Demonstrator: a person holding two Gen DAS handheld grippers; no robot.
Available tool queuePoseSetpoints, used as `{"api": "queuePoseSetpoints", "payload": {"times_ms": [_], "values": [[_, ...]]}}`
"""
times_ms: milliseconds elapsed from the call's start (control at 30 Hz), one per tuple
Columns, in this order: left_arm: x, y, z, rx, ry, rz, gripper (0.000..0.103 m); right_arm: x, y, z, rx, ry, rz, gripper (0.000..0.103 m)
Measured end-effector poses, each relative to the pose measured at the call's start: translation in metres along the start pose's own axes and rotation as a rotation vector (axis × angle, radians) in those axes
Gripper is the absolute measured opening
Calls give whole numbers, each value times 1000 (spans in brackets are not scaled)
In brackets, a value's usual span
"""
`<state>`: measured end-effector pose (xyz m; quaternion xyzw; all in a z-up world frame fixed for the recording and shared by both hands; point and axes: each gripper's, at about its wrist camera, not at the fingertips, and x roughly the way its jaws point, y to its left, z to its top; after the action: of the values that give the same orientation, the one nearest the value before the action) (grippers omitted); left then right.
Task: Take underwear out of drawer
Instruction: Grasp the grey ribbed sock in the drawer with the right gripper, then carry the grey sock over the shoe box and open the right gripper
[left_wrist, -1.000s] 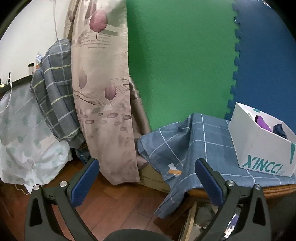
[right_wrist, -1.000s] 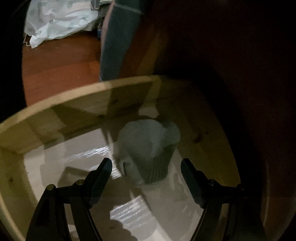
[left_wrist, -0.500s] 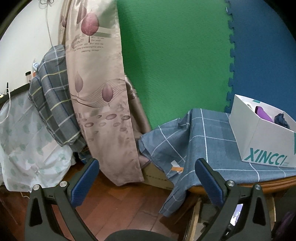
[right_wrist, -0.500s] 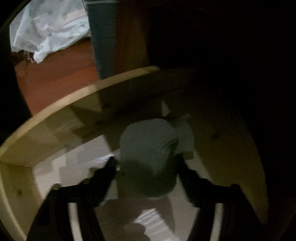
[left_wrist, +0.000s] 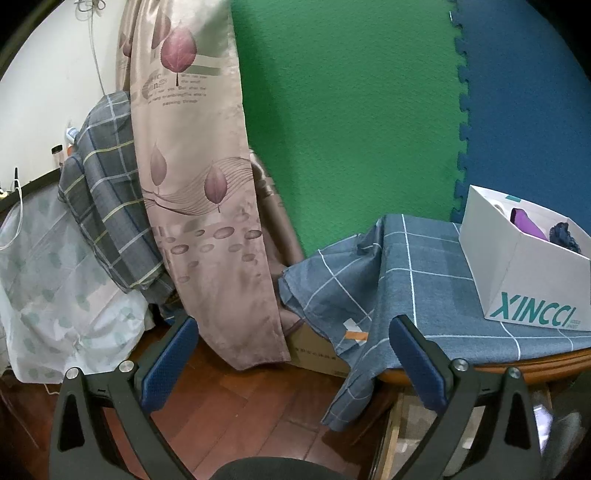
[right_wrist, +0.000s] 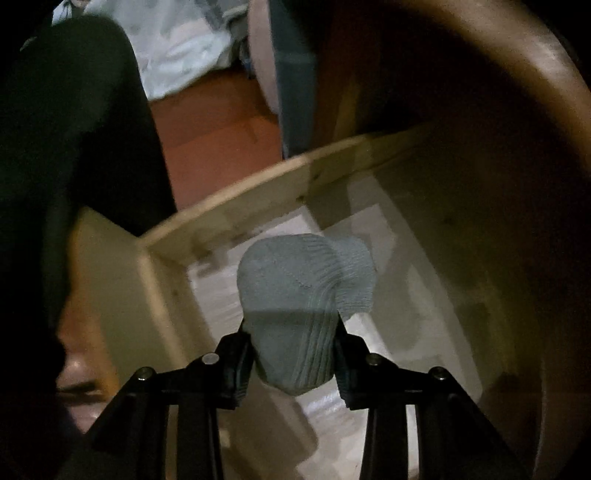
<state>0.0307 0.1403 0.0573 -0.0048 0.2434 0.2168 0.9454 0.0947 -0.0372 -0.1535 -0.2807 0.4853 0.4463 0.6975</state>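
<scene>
In the right wrist view, a folded grey ribbed piece of underwear (right_wrist: 303, 295) hangs above the pale floor of the open wooden drawer (right_wrist: 236, 206). My right gripper (right_wrist: 293, 358) has its jaws closing on the bundle's lower end, pads pressed into the fabric on both sides. The bundle is lifted off the drawer floor. In the left wrist view, my left gripper (left_wrist: 291, 362) stands open with nothing between its blue fingers (left_wrist: 168, 363), held over the wood floor beside the table.
A round table with a blue checked cloth (left_wrist: 424, 273) holds a white XINCCI box (left_wrist: 524, 266) of clothes. A leaf-print curtain (left_wrist: 199, 192) and plaid bedding (left_wrist: 107, 192) hang at left. The dark table underside (right_wrist: 480, 110) curves over the drawer. A dark sleeve (right_wrist: 74, 147) fills the left.
My right gripper has shut on the grey underwear and raised it off the drawer floor, tilting as it rose. The left gripper has stayed in place, open.
</scene>
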Motion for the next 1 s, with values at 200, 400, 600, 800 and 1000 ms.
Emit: {"api": "queuePoseSetpoints", "payload": {"times_ms": [200, 400, 600, 800, 1000], "values": [[0, -1, 0, 6, 0, 5, 102, -77, -15, -24, 198, -167, 32, 37], [0, -8, -1, 27, -4, 17, 102, -157, -17, -48, 344, -363, 58, 37], [0, -14, -2, 61, -9, 42, 102, -255, -53, -62, 435, -571, -11, 37], [0, -18, -2, 81, -12, 51, 102, -318, -121, -58, 468, -647, -144, 37], [1, -19, -2, 83, -12, 53, 102, -306, -191, -29, 509, -599, -198, 37]]}}
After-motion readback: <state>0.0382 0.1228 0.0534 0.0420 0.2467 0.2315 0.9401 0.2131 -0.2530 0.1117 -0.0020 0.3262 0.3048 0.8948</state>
